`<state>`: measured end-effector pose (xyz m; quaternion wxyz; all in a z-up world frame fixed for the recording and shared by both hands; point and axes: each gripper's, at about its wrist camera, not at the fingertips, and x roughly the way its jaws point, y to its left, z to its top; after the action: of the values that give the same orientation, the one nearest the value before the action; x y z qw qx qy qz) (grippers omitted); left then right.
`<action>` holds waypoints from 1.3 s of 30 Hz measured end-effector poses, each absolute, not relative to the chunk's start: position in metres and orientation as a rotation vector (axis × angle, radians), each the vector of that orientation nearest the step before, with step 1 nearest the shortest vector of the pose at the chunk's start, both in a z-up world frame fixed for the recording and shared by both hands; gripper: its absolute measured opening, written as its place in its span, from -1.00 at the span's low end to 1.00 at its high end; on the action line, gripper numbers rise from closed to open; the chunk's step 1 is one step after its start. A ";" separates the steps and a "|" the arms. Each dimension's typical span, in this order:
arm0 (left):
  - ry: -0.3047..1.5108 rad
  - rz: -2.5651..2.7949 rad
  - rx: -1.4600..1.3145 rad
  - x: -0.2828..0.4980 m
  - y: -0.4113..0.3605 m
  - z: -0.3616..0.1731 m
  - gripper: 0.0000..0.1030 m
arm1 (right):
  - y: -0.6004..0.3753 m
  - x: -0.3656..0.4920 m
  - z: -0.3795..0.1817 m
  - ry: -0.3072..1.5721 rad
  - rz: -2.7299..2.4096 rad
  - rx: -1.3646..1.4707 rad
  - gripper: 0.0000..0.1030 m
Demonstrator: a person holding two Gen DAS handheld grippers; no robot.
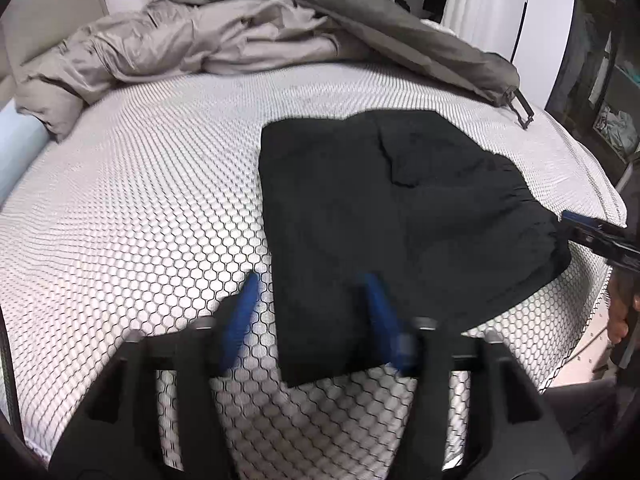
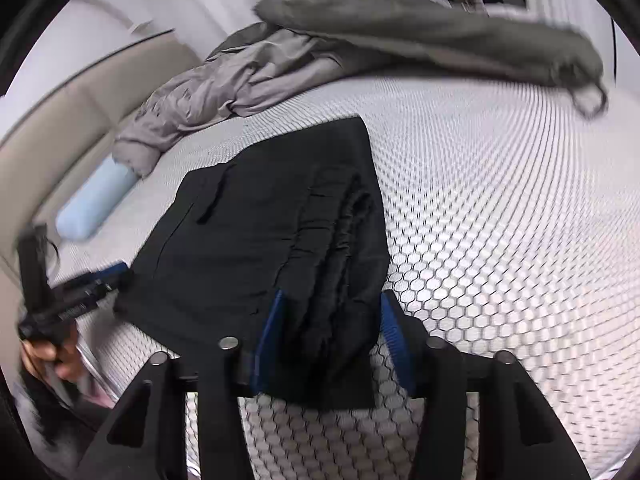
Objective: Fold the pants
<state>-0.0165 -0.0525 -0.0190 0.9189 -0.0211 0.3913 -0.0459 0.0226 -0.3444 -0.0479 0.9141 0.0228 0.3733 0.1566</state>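
Note:
Black pants (image 1: 384,216) lie folded into a thick rectangle on the bed's honeycomb-patterned mattress (image 1: 140,208). My left gripper (image 1: 310,284) is open, its blue fingers astride the pants' near left corner, just above the fabric. In the right wrist view the pants (image 2: 256,240) lie ahead, and my right gripper (image 2: 330,304) is open with its blue fingers either side of the gathered waistband end. The right gripper shows at the pants' right edge in the left wrist view (image 1: 592,236). The left gripper shows at the pants' left corner in the right wrist view (image 2: 100,280).
A rumpled grey duvet (image 1: 224,36) lies heaped along the far side of the bed. A light blue pillow (image 2: 96,204) lies by the beige headboard (image 2: 80,112). The mattress edge (image 1: 600,184) runs close to the right, with dark shelving (image 1: 600,80) beyond.

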 end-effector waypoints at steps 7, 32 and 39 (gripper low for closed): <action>0.666 -0.091 -0.037 -0.058 -0.072 0.014 0.80 | -0.324 -0.018 -0.011 0.604 0.343 -0.031 0.92; 0.488 -0.091 -0.011 -0.108 -0.101 0.026 0.98 | -0.308 -0.076 -0.023 0.352 0.376 -0.012 1.00; 0.494 -0.077 -0.032 -0.101 -0.092 0.024 0.98 | -0.303 -0.073 -0.026 0.370 0.374 -0.019 1.00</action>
<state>-0.1014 -0.0918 0.0245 0.9688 -0.0156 0.2444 -0.0383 -0.0730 -0.3028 -0.0264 0.9655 -0.0092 0.1830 0.1848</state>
